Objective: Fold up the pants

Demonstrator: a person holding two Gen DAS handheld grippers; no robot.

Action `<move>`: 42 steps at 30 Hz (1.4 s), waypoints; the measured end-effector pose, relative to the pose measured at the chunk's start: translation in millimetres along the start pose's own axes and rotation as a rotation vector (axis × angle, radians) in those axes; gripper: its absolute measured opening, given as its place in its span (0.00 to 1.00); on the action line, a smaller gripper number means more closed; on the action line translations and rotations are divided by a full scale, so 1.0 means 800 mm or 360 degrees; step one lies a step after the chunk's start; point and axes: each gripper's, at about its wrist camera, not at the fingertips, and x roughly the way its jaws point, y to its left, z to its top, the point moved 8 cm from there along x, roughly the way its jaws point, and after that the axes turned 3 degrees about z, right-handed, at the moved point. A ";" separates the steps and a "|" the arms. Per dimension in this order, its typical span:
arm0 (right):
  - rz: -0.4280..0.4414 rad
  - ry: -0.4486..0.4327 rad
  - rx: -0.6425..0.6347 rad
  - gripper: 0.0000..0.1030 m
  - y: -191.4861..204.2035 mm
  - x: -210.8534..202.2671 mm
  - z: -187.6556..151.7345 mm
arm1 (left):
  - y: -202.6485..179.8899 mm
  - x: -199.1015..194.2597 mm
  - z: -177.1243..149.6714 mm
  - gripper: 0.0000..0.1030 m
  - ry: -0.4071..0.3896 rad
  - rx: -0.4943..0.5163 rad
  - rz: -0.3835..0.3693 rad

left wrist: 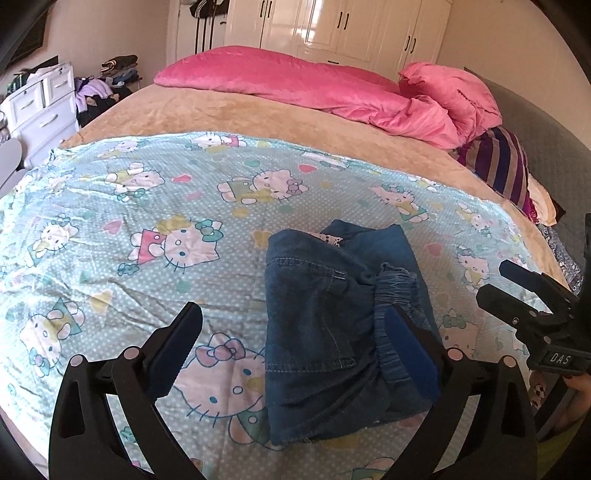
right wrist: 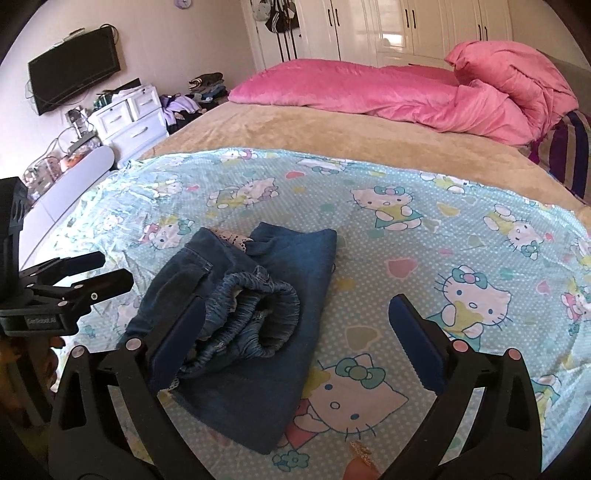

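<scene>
Dark blue denim pants (left wrist: 325, 321) lie folded into a compact bundle on the cartoon-cat sheet (left wrist: 147, 229), with the gathered elastic waistband (right wrist: 255, 317) on top. My left gripper (left wrist: 293, 312) hovers open above the bundle; its right finger (left wrist: 413, 350) is over the waistband side and its left finger (left wrist: 173, 347) is over bare sheet. My right gripper (right wrist: 297, 302) is open too, above the bundle's right half (right wrist: 258, 387), gripping nothing. Each gripper shows in the other's view: the right gripper (left wrist: 498, 282) at the right edge, the left gripper (right wrist: 114, 267) at the left edge.
The sheet covers a beige blanket (left wrist: 258, 114) on a bed. A pink duvet (left wrist: 314, 85) and a striped pillow (left wrist: 506, 166) lie at the far side. White drawers (right wrist: 129, 114), a wall television (right wrist: 74, 70) and wardrobes (left wrist: 332, 26) stand beyond.
</scene>
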 end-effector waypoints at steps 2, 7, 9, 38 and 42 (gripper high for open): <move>-0.0002 -0.0012 -0.0008 0.91 0.002 -0.007 0.000 | 0.000 -0.008 -0.001 0.96 -0.0011 0.0003 0.0003; -0.0015 -0.0048 -0.0039 0.91 0.009 -0.027 -0.001 | 0.002 -0.025 -0.007 0.96 -0.0033 0.0009 0.0013; -0.0036 -0.0064 -0.0062 0.91 0.012 -0.036 -0.002 | 0.003 -0.032 -0.010 0.96 -0.0044 0.0007 0.0015; -0.0066 -0.0064 -0.0112 0.91 0.045 -0.100 -0.087 | 0.007 -0.092 -0.109 0.96 -0.0045 0.0045 0.0016; -0.0055 -0.0016 -0.0086 0.91 0.046 -0.096 -0.110 | 0.007 -0.090 -0.127 0.96 -0.0018 0.0031 0.0006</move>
